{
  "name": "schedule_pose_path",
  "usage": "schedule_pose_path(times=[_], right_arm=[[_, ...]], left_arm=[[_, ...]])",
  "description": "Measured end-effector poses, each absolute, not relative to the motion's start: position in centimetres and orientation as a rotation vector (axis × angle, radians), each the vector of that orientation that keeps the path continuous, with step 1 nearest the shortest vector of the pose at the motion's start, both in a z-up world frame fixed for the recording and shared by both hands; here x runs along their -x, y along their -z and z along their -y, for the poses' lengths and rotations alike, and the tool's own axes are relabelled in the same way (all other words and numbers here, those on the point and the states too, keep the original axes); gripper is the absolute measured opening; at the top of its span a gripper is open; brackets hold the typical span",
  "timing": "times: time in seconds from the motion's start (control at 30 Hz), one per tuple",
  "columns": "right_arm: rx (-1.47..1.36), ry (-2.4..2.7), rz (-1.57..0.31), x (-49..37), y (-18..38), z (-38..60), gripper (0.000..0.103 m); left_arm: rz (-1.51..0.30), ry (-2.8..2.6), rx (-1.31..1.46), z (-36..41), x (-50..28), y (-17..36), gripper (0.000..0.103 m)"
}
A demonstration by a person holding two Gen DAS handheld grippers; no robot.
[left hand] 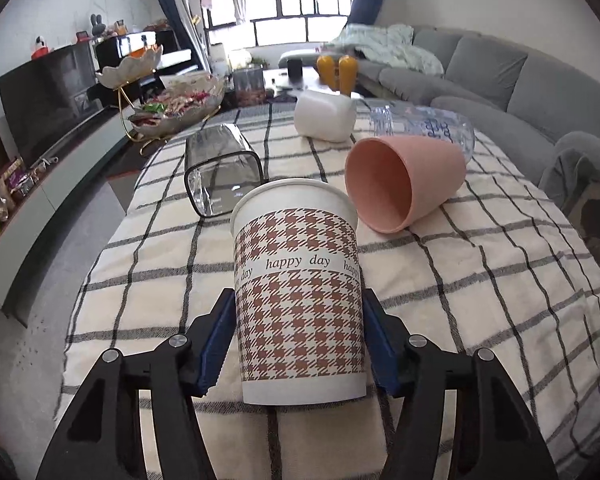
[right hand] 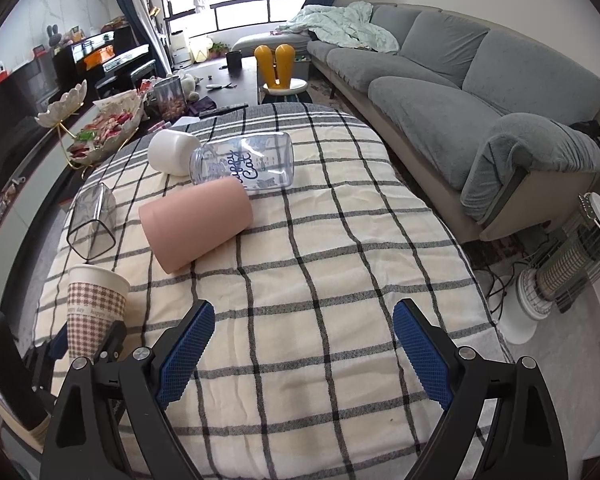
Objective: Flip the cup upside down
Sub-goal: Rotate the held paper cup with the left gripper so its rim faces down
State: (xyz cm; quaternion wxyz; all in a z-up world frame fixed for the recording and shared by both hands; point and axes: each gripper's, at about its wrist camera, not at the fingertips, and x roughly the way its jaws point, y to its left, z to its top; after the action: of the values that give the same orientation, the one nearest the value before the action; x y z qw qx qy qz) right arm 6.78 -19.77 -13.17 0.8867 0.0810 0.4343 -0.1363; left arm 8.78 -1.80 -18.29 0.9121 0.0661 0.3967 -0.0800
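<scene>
Blue pads (left hand: 216, 344) of my left gripper (left hand: 300, 340) clamp the paper cup (left hand: 298, 292) low on its sides; it stands upright, mouth up, at the table's (right hand: 340, 320) near edge; right gripper (right hand: 304, 352) hangs spread and empty, farther off; pink cup (left hand: 404, 182) and glass (left hand: 220, 172) lie just behind, crowding any forward roll.

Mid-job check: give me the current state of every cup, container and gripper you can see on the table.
paper cup: upright, mouth up, clamped between the left gripper's pads
left gripper: shut on the paper cup
right gripper: open, holding nothing, above the tablecloth
pink cup: lying on its side
white cup: lying on its side
clear printed bottle: lying on its side
clear square container: lying on its side
</scene>
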Motion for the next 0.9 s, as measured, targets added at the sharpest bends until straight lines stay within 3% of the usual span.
schedule_pose_path(times=[0.27, 0.53, 0.9], right_arm=[[-0.282, 0.236, -0.95, -6.8, 9.6, 20.2, 0.095], [-0.543, 0.189, -1.061, -7.9, 10.7, 22.3, 0.096], [-0.715, 0.233, -1.176, -12.0, 12.8, 26.4, 0.096]], left_arm=[[-1.13, 0.296, -0.159, 2.7, -9.2, 14.9, 0.059], [-1.646, 0.392, -0.179, 3.7, -12.1, 15.6, 0.059], [-1.971, 0.335, -0.391, 9.1, -16.5, 17.4, 0.06]])
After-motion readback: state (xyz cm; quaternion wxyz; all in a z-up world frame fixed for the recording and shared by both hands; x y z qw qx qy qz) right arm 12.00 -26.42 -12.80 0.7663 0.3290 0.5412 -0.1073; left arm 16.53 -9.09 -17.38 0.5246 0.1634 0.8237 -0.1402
